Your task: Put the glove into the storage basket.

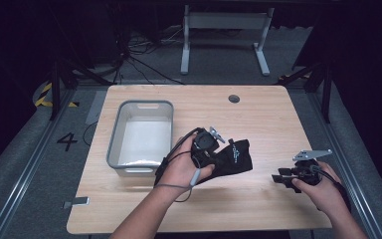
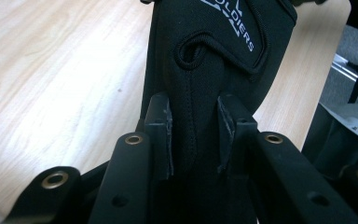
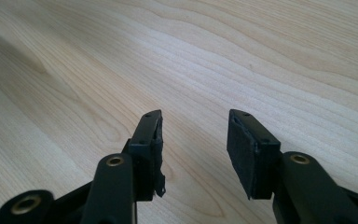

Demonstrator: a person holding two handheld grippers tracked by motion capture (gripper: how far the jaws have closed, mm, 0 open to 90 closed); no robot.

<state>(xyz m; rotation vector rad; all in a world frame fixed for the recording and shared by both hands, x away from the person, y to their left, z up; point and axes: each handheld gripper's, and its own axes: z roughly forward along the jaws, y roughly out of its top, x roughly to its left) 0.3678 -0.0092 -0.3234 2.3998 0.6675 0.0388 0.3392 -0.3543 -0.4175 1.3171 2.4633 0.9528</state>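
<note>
A black fabric glove with white lettering lies near the middle of the wooden table. My left gripper is shut on the glove, its two pads pressing the fabric from both sides. My right gripper hovers over the table's right part, a short way right of the glove. It stands open with bare wood between its fingers.
A grey plastic bin with a white floor sits left of the glove, close to my left hand. A round hole marks the table's far side. A metal table frame stands on the floor beyond.
</note>
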